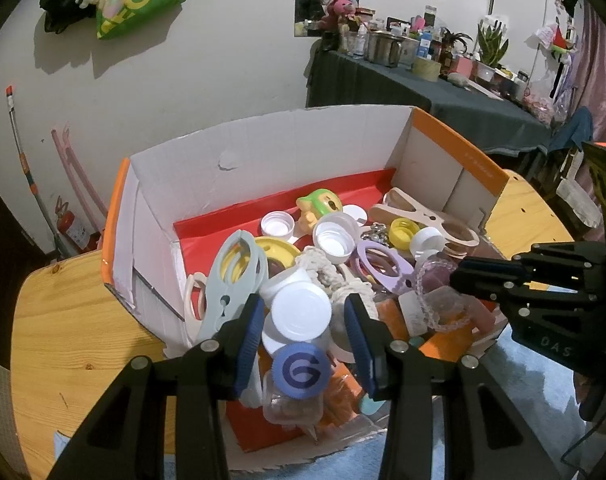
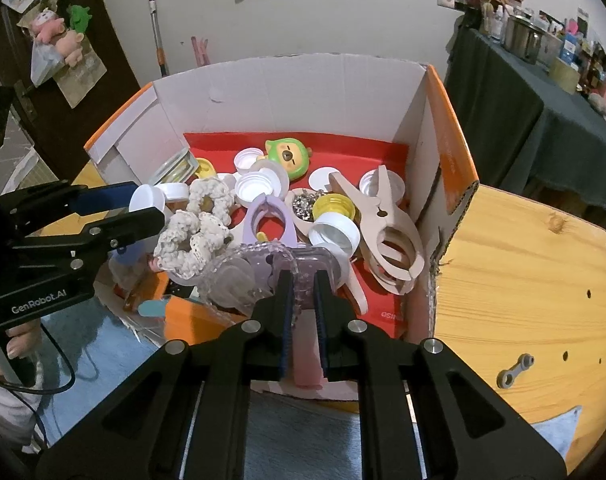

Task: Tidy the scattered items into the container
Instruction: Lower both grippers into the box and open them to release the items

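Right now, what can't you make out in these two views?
- Box floor, both views: buried under the pile.
- Bead string, right wrist view: gripped part hidden by the right gripper.
- Small grey part, right wrist view: too small to identify.

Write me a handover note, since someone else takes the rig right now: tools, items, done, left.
Left tool: open, hovering over the near end of the cardboard box, just above a white cap and a blue swirl lid; holding nothing.
Right tool: shut on a translucent purple bead bracelet, over the box's near edge.
Already in the box: caps, beige clip, purple clip, grey clip, green toy, crochet scrunchies.
Left: release the bracelet into the box. A small grey link lies on the wooden table outside the box, probably next.
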